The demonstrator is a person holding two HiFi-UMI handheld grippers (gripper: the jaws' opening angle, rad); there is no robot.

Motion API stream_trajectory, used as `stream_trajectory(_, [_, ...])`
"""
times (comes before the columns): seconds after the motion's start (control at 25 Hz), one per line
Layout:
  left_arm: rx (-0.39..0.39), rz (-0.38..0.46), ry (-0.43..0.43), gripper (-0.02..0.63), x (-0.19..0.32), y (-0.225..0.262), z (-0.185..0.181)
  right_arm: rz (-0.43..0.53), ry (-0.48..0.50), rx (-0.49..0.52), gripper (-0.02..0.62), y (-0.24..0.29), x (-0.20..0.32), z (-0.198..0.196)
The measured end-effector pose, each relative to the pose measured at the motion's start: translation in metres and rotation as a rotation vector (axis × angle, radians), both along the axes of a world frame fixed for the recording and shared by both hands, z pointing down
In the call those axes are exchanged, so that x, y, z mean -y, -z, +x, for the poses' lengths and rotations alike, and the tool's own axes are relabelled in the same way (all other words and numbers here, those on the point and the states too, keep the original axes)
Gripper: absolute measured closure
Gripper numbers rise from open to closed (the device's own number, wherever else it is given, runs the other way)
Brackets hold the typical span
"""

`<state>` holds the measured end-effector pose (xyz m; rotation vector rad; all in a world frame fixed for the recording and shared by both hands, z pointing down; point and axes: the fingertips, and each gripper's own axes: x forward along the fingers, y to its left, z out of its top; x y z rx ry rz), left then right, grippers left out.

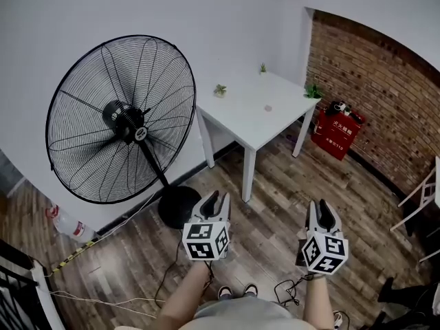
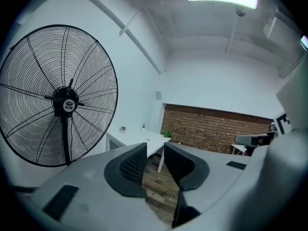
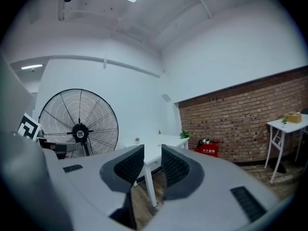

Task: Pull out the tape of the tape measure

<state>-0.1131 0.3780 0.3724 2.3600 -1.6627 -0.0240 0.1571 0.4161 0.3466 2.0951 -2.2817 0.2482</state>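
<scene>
No tape measure can be told apart in any view. A small round object lies on the white table, too small to identify. I hold both grippers in the air over the wooden floor, well short of the table. The left gripper has its jaws drawn together to a slim gap with nothing between them. My right gripper stands the same way, empty, and points toward the table and the brick wall.
A big black floor fan stands left of the table, its base just ahead of the left gripper. A red fire-extinguisher box sits by the brick wall. Small plants are on the table. Cables trail over the floor.
</scene>
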Motion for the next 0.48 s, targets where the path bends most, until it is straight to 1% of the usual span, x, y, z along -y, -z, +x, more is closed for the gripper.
stream_trajectory(0.04, [-0.001,0.000,0.001,0.510,0.002,-0.001,0.001,0.001,0.001,0.000,0.478,0.000,0.002,0.001])
stream_trajectory(0.2, [-0.011,-0.002,0.001,0.426,0.009,-0.003,0.004,0.003,0.007,-0.001,0.436,-0.001,0.011,0.004])
stream_trajectory(0.24, [-0.011,-0.004,0.001,0.416,0.010,-0.003,0.006,0.004,0.009,0.000,0.426,-0.001,0.013,0.005])
stream_trajectory(0.32, [-0.010,-0.008,0.004,0.403,0.013,-0.004,0.009,0.002,0.014,0.002,0.413,-0.001,0.018,0.009])
stream_trajectory(0.48, [-0.005,-0.018,0.027,0.402,0.020,-0.009,0.016,-0.005,0.032,0.002,0.410,-0.003,0.030,0.018])
